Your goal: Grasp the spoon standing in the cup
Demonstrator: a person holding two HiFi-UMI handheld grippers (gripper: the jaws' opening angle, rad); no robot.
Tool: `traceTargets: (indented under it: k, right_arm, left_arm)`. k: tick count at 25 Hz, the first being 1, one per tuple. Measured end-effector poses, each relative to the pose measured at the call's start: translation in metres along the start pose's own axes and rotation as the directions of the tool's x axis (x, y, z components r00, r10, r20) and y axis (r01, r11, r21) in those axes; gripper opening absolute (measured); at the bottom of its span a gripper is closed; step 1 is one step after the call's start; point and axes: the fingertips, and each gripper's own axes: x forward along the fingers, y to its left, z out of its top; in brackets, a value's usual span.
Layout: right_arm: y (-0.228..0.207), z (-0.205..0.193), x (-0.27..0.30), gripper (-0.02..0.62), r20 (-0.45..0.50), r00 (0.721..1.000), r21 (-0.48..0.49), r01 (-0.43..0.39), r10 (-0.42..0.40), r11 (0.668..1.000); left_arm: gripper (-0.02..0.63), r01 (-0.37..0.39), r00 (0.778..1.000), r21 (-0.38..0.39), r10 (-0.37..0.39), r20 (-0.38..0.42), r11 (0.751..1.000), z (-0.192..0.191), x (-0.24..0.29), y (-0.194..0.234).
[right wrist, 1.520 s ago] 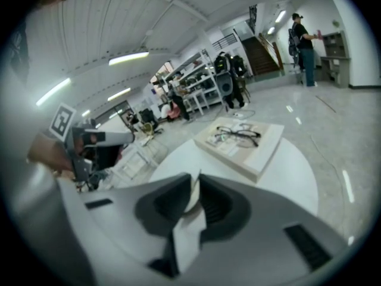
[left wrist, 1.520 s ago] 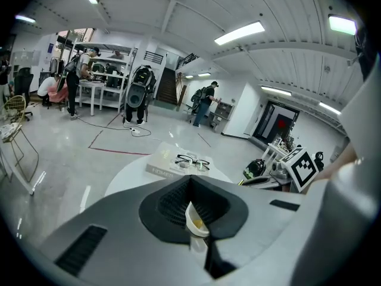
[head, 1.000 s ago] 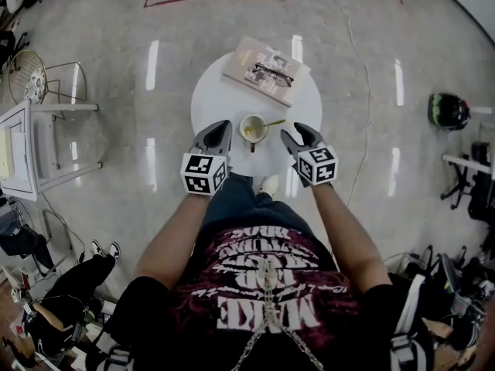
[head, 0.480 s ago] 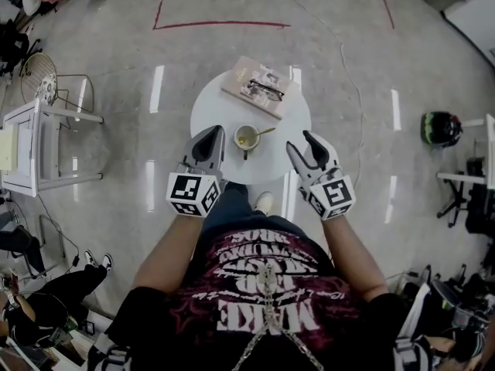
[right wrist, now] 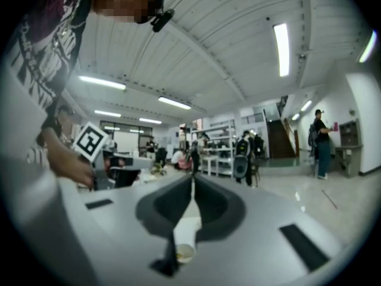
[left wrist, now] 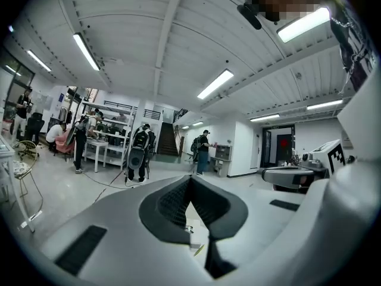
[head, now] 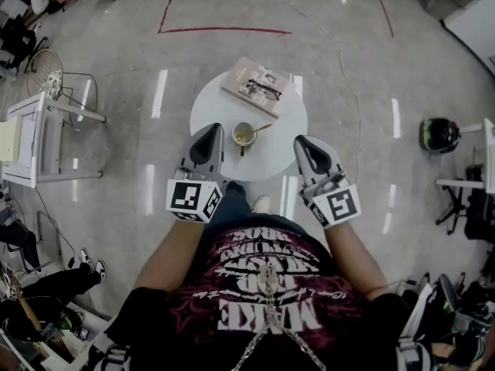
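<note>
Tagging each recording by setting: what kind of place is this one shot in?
Probably an open lab or workshop hall: a ribbed ceiling with strip lights, workbenches along the wall, and red tape lines on the polished floor.

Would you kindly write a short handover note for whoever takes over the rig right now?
Left gripper: jaws shut, empty, held left of the cup, clear of it.
Right gripper: jaws have just closed on nothing; held right of the cup, clear of it.
Things: the cup sits near the front of the table. The spoon stands in it, handle leaning right. A book lies behind.
Done: nothing; the spoon is not grasped.
Left: open the jaws, reach the handle and close on it. The right gripper looks better placed.
</note>
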Motion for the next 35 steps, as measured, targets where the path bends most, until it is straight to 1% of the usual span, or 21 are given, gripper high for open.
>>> traceTargets:
  k: [3, 8, 13, 21, 27, 35]
  right_arm:
    - [0.001, 0.003, -0.005, 0.035, 0.003, 1.0, 0.003, -0.002, 0.002, 1.0]
    - [-0.009, 0.002, -0.009, 0.032, -0.013, 0.999, 0.008, 0.037, -0.037, 0.999]
    - [-0.012, 0.002, -0.01, 0.032, -0.011, 0.999, 0.005, 0.052, -0.052, 0.999]
    - [-0.015, 0.001, -0.016, 0.032, -0.017, 0.998, 0.006, 0.056, -0.056, 0.998]
    - [-0.013, 0.0, -0.01, 0.032, -0.021, 0.998, 0.007, 0.061, -0.061, 0.998]
    - [-0.012, -0.001, -0.008, 0.032, -0.021, 0.998, 0.004, 0.063, -0.063, 0.998]
  left_arm:
    - [0.025, -0.003, 1.0, 0.014, 0.002, 0.013, 1.0, 0.0, -0.004, -0.005]
    - [0.025, -0.005, 1.0, 0.027, 0.005, 0.026, 1.0, 0.003, -0.007, -0.01]
    - [0.025, -0.003, 1.0, 0.03, 0.002, 0.023, 1.0, 0.003, -0.009, -0.011]
    - [0.025, -0.002, 1.0, 0.033, 0.002, 0.018, 0.999, 0.002, -0.009, -0.016]
    - [0.025, -0.001, 1.0, 0.034, 0.0, 0.016, 0.999, 0.002, -0.008, -0.007]
    - [0.025, -0.001, 1.0, 0.034, 0.0, 0.015, 0.999, -0.001, -0.009, -0.006]
